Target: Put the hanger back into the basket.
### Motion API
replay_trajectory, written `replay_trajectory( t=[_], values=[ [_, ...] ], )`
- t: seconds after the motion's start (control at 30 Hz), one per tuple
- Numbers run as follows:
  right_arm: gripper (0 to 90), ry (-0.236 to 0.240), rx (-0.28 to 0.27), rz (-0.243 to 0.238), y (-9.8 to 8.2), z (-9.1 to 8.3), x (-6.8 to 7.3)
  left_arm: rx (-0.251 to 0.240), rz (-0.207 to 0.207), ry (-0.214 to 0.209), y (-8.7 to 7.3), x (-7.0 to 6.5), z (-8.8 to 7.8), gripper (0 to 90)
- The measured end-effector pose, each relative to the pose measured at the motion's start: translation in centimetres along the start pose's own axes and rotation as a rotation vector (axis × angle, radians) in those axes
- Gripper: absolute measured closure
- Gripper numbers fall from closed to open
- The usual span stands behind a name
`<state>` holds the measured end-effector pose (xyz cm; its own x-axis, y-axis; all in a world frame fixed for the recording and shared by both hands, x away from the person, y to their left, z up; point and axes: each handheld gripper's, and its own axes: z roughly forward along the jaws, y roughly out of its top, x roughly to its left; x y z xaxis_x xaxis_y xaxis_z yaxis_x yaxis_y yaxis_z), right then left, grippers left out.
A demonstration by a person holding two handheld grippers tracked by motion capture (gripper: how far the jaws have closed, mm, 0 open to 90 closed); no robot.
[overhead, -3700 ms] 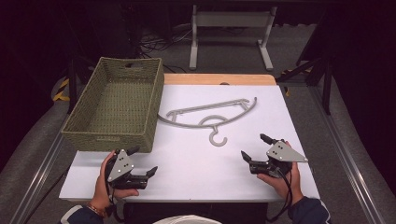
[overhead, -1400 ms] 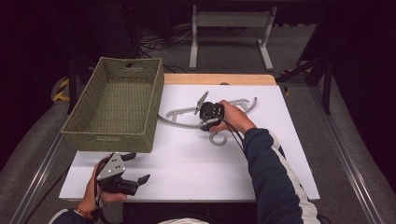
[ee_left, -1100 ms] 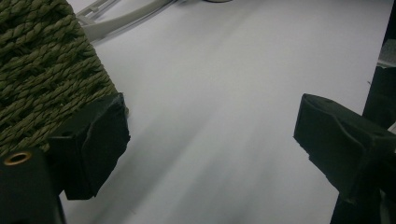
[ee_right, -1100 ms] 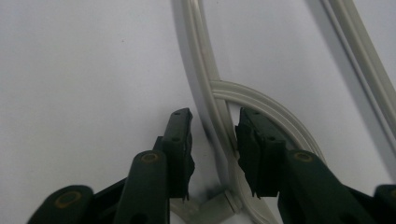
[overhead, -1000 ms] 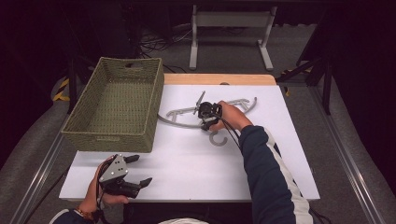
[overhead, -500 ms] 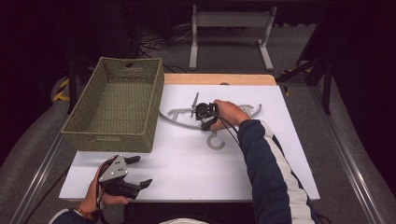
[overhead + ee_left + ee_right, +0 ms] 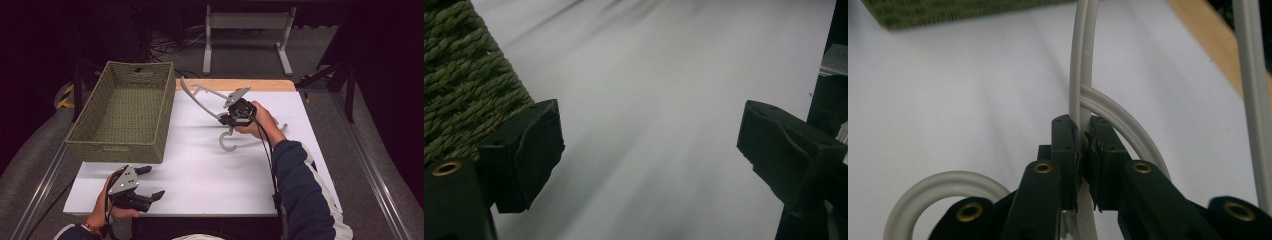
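A pale grey plastic clothes hanger [image 7: 200, 97] is tilted up off the white table [image 7: 210, 175], its left arm raised toward the basket and its hook [image 7: 227, 142] hanging low. My right gripper [image 7: 227, 119] is shut on the hanger near its neck; in the right gripper view the jaws pinch the thin bar [image 7: 1079, 75], and the hook [image 7: 928, 192] curls at lower left. My left gripper [image 7: 150, 182] rests open near the table's front left edge, beside the basket's corner [image 7: 459, 90], with nothing between its pads [image 7: 524, 150].
A green woven basket [image 7: 125, 107] stands at the table's left, open on top. A wooden strip [image 7: 235, 85] runs along the far edge. A metal stand [image 7: 245, 30] is on the floor beyond the table.
The right gripper closed on the hanger and lifted it, so the hanger's left arm now stands up off the table. The left gripper has stayed put.
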<state>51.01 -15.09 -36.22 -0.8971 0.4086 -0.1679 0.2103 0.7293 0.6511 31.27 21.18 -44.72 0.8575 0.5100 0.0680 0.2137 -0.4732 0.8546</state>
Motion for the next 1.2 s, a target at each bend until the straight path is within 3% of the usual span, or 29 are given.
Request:
replay_trajectory(
  t=[0.1,0.17,0.2,0.23,0.3,0.33,0.4,0.5,0.63,0.8,0.87,0.9,1.1,1.2],
  values=[
    [83.3,-0.032,-0.137,0.032,0.1,-2.0,0.5,-0.013,0.004,0.016,0.4,-0.1,0.2,12.2],
    [83.3,-0.046,-0.198,0.048,0.2,-2.8,0.8,-0.014,-0.004,0.029,0.6,-0.1,0.3,12.5],
    [83.3,-0.081,-0.246,0.06,0.3,-3.5,1.1,-0.017,0.003,0.029,0.7,-0.1,0.4,13.2],
    [83.3,-0.087,-0.284,0.071,0.3,-4.0,1.3,-0.019,0.004,0.035,0.8,-0.1,0.4,13.4],
    [83.4,-0.085,-0.345,0.089,0.3,-4.9,1.6,-0.02,0.01,0.036,1.0,-0.2,0.5,14.3],
    [83.4,-0.085,-0.345,0.089,0.3,-4.9,1.6,-0.022,0.023,0.03,1.3,-0.4,0.7,14.3],
    [83.3,-0.077,-0.431,0.125,0.1,-6.0,2.0,-0.025,0.041,0.036,1.9,-0.6,1.0,15.4],
    [83.3,-0.055,-0.526,0.174,-0.3,-7.1,2.1,-0.052,0.035,0.038,3.2,-0.8,1.5,18.6],
    [83.4,-0.039,-0.598,0.194,-0.5,-7.9,2.5,-0.073,0.049,0.041,4.6,-1.0,2.4,21.8],
    [83.4,-0.011,-0.662,0.215,-0.8,-8.0,3.5,-0.101,0.132,0.005,7.8,-1.9,4.9,25.1],
    [83.4,0.001,-0.676,0.217,-0.9,-8.1,3.8,-0.109,0.162,0.01,8.7,-2.0,5.7,25.3],
    [83.4,0.001,-0.676,0.217,-0.9,-8.1,3.8,-0.109,0.162,0.01,8.7,-2.0,5.7,26.3],
    [83.4,0.05,-0.743,0.228,-0.8,-8.7,4.8,-0.196,0.153,-0.001,12.2,-1.7,8.0,29.5],
    [83.4,0.068,-0.768,0.231,-0.8,-9.0,5.2,-0.214,0.17,0.015,13.2,-1.6,8.7,30.6]
  ],
)
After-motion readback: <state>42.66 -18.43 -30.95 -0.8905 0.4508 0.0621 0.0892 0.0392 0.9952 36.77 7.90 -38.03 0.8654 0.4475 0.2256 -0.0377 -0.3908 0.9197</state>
